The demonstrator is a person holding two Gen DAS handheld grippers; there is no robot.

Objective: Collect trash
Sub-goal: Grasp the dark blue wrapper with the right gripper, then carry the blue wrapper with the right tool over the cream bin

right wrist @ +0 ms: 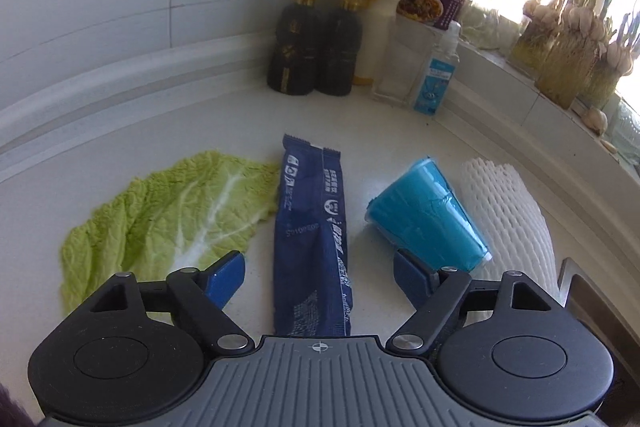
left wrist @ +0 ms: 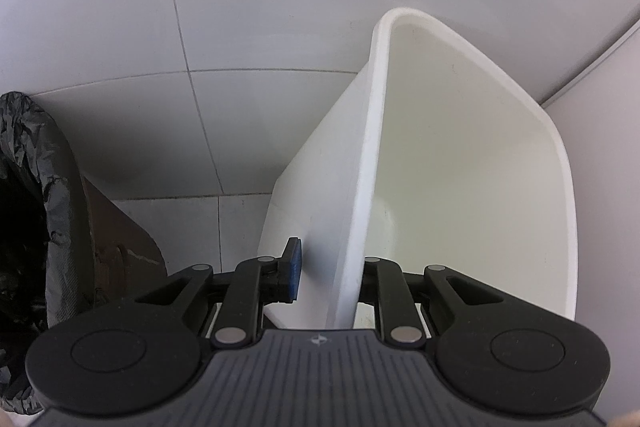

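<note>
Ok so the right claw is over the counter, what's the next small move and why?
Probably lower the right claw and close on the long dark blue plastic wrapper: it lies flat between the open fingers, while the left claw grips the white plastic bin.

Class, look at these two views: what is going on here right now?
A person is clearing trash with two handheld grippers. The left gripper is shut on the wall of a white bin. The right gripper is open over a dark blue wrapper lying on the counter between a cabbage leaf and a blue cup. Nothing is picked up yet.
</note>
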